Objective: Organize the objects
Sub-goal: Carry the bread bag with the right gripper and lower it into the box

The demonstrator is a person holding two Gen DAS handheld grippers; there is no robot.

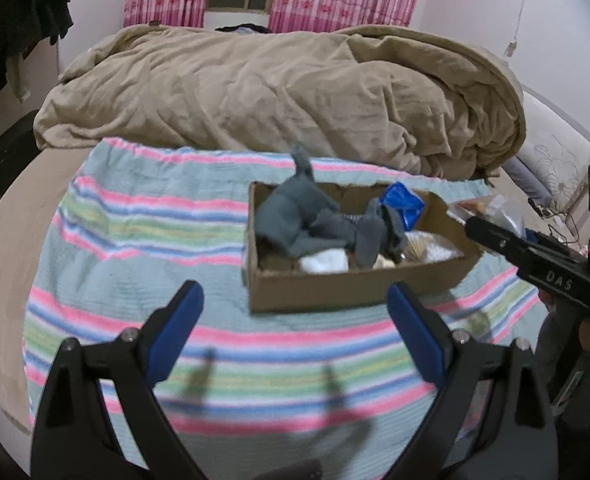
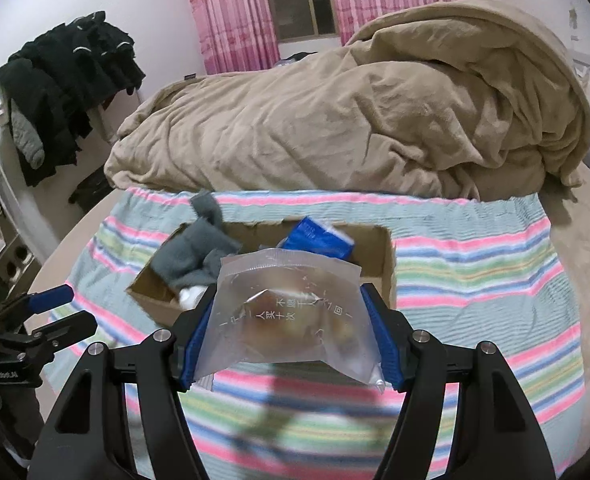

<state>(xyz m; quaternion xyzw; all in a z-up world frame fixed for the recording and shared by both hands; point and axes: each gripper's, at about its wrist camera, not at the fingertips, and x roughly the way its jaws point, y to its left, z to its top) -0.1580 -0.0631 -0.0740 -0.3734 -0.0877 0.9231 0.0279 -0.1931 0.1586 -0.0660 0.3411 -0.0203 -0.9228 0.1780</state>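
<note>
A shallow brown cardboard box sits on a striped pink, blue and green towel spread over the bed, in front of a rumpled beige blanket. Inside the box lie a grey plush toy, a crinkled blue foil packet toward the far side, and something white near the front wall; other contents are too blurred to identify. The left gripper hovers above the towel just short of the box, its blue-padded jaws spread wide and holding nothing. The right gripper has its jaws pressed against both sides of a clear plastic pouch printed with white characters and containing something brownish, held in the air near the box's front edge. Dark clothes hang at the left wall, and pink curtains frame the window.
</note>
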